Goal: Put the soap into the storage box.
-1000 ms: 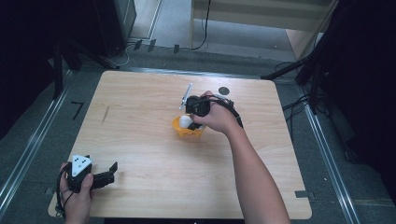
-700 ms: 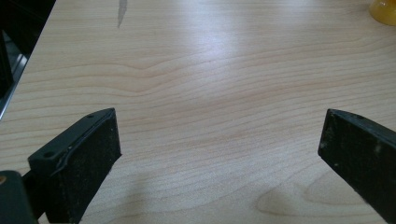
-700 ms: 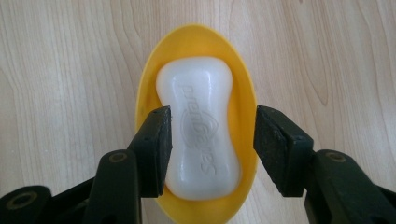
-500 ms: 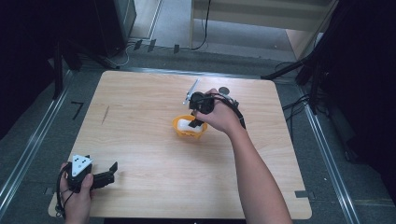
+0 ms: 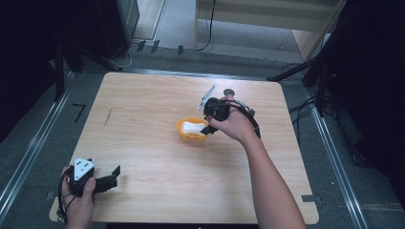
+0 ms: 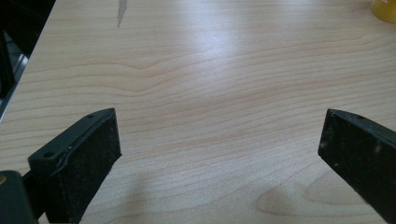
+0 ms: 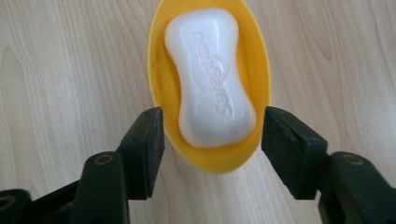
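Nearest, the left gripper (image 5: pixel 113 172) rests idle at the bench (image 5: pixel 153 191) edge, well short of the soap dish (image 5: pixel 190 136), fingers wide and empty. Farther, the right gripper (image 7: pixel 212 151), fingers just opening, straddles the dish's near end without touching; the soap (image 7: pixel 210 74) lies released inside.

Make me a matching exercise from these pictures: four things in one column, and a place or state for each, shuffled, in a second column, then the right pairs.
Things:
1. white soap bar
2. yellow dish
3. left gripper
4. right gripper

Places or states:
A. jaws wide apart over bare wood at the table's near left corner
B. lies inside the dish
C. jaws standing either side of the dish's near end, pads off it
D. rests on the wood near the table's middle

Pairs: 1-B, 2-D, 3-A, 4-C
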Tool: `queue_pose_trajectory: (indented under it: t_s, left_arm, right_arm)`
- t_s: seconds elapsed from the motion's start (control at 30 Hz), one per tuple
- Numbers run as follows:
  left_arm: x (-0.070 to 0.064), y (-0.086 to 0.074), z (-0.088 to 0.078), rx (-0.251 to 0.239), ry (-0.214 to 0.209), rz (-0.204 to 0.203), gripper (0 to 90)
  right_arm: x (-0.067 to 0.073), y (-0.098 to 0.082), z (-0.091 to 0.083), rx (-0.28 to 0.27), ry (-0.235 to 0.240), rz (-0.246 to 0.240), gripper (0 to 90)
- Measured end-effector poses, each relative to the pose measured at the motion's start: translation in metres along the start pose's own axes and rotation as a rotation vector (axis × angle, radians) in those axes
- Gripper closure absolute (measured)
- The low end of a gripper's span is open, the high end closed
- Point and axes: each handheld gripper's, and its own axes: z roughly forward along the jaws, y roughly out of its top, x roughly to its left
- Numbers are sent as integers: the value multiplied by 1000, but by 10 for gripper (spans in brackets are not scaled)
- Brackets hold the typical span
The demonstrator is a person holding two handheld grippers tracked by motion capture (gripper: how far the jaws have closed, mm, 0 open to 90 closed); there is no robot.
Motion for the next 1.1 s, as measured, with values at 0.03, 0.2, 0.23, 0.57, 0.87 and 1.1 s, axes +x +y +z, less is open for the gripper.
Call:
queue_pose_trajectory:
  t_s: [0.03,0.2,0.23,0.57,0.87,1.1]
  left_arm:
    - [0,0,0,0,0,0,0]
    - [0,0,0,2,3,3,0]
    - [0,0,0,3,3,3,0]
    - [0,0,0,1,2,5,0]
    - [-1,0,0,1,2,8,0]
    - [-1,0,0,0,5,8,0]
  right_arm:
    - [0,-2,-1,-4,-7,2,368]
    - [4,-14,-4,-13,-19,49,182]
    - [4,-16,-4,-13,-17,52,155]
    - [6,-41,-9,-56,-39,143,0]
    - [18,-66,-16,-95,-97,185,0]
    - [28,-86,-23,-117,-112,219,0]
